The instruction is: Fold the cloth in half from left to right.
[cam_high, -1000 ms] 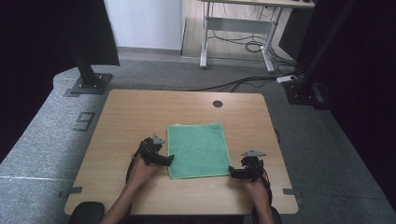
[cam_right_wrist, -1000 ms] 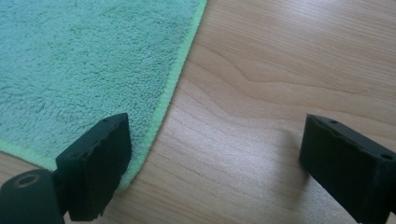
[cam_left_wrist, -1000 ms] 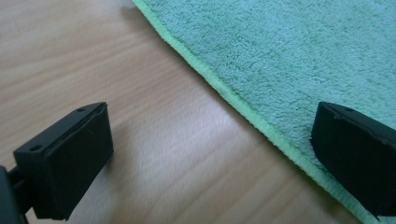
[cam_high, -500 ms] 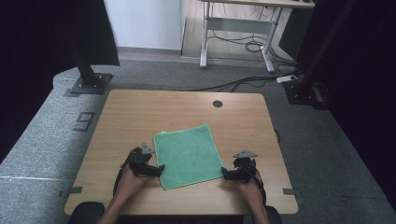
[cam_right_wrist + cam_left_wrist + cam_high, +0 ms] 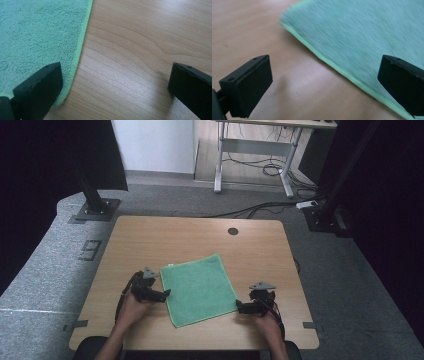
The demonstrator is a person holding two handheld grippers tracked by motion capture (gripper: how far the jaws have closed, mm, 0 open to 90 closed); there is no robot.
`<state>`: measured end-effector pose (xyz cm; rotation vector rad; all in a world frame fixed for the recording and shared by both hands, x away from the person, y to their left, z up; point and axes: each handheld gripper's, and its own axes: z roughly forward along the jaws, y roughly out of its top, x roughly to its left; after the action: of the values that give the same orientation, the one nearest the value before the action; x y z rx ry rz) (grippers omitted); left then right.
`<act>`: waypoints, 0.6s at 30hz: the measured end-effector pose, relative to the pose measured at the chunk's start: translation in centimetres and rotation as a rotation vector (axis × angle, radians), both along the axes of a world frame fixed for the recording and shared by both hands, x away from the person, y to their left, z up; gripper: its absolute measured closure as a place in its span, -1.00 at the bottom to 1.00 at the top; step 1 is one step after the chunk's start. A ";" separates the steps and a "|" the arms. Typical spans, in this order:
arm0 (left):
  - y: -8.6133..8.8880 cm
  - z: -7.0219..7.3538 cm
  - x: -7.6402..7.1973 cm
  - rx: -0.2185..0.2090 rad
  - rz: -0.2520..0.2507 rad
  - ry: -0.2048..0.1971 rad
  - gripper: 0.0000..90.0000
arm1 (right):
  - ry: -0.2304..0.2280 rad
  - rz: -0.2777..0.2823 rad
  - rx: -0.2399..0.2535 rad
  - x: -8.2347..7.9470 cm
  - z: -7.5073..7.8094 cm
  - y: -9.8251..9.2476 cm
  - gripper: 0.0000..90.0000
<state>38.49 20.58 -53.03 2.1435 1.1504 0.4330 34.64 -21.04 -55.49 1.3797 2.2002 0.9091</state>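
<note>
Your left gripper [image 5: 162, 294] and right gripper [image 5: 241, 307] sit low and level, jaws released, the right having just opened, flanking one green cloth [image 5: 200, 287] lying flat on the near table [image 5: 175, 232].

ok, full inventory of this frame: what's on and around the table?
green terry cloth: 1, green, flat and skewed on the table's near half, between the grippers
light wooden table: 1, tan, centre; dark round hole near its far edge
grey-legged desk: 1, far background, cables under it
black stand bases: 2, on grey carpet, left and right of the table
left gripper: black, open, at the cloth's left edge
right gripper: black, open, at the cloth's near right corner
</note>
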 end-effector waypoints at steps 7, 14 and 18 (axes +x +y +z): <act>1.1 0.2 3.2 -0.007 0.062 -0.023 -1.00 | -0.007 0.003 0.003 0.0 -0.1 0.0 -1.00; 1.8 0.0 5.2 -0.019 0.109 -0.030 -1.00 | -0.010 0.001 0.004 0.0 -0.1 0.0 -1.00; 1.7 -0.5 5.9 -0.024 0.136 -0.029 -1.00 | -0.011 0.002 0.004 0.0 -0.1 0.0 -1.00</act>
<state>44.44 22.27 -53.48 2.0392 1.2833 0.5061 34.60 -21.08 -55.57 1.3717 2.1927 0.9199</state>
